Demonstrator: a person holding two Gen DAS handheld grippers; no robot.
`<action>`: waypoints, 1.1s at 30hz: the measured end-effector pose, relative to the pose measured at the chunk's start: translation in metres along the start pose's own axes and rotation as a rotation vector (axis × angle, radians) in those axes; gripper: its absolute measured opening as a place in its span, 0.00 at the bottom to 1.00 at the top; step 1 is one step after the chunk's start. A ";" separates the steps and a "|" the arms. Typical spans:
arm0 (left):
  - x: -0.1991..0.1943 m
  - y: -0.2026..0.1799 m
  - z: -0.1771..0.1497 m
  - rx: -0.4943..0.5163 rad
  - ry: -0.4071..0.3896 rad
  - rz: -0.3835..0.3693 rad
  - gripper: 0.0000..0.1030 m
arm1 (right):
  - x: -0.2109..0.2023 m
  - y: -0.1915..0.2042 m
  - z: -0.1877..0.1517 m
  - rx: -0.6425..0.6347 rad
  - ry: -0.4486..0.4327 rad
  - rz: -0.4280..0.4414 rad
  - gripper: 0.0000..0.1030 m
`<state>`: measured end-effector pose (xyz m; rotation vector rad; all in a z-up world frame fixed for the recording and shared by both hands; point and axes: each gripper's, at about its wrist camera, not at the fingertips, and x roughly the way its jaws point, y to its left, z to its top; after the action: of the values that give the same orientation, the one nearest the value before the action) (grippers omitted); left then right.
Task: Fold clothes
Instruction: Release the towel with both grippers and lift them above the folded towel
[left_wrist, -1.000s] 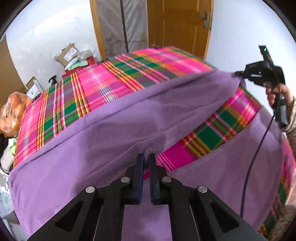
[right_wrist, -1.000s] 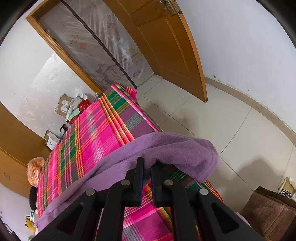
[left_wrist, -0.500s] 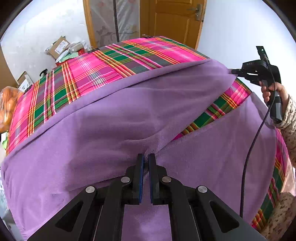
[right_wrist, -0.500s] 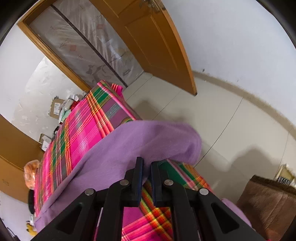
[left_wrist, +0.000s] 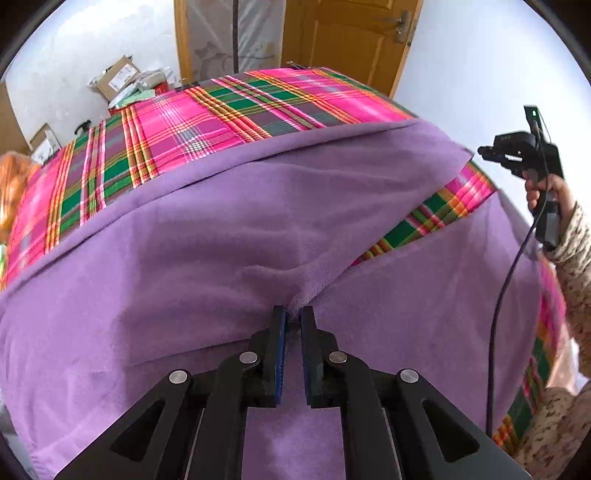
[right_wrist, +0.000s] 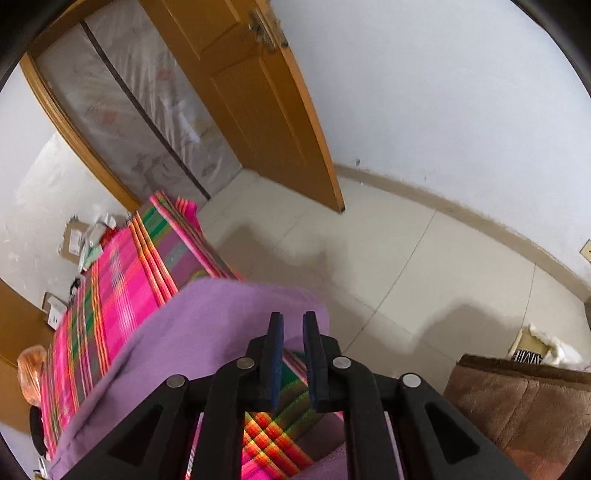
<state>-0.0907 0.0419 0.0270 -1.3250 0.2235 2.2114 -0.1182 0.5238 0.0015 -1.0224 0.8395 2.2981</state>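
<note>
Left gripper (left_wrist: 291, 317) pinched the purple fleece garment (left_wrist: 207, 236) on the plaid bedspread (left_wrist: 207, 122); right gripper (right_wrist: 293, 323), previously clamped on its far corner, had parted narrowly, the corner released and lying flatter.

A pink-and-green plaid bedspread (left_wrist: 207, 122) covers the bed; cardboard boxes (left_wrist: 116, 75) sit far left, a wooden door (right_wrist: 255, 96) stands open, brown cushion (right_wrist: 524, 402) near right

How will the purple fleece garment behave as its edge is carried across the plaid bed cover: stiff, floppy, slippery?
The purple fleece garment is probably floppy: it bunches into soft creases where the left gripper pinches it. Likely light for its size, since two pinches lift a wide flap. Its napped surface looks grippy, so it should drag on the plaid bed cover, not slide.
</note>
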 end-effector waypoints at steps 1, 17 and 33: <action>-0.002 0.003 0.000 -0.019 -0.006 -0.021 0.09 | -0.004 0.004 0.001 -0.016 -0.012 0.006 0.12; -0.039 0.104 0.003 -0.335 -0.170 0.019 0.18 | 0.009 0.176 -0.073 -0.589 0.141 0.272 0.12; -0.004 0.204 0.019 -0.539 -0.099 0.047 0.18 | 0.038 0.267 -0.131 -0.766 0.183 0.291 0.13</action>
<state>-0.2124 -0.1226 0.0129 -1.4766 -0.4126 2.4694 -0.2486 0.2544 -0.0086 -1.5176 0.1376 2.8920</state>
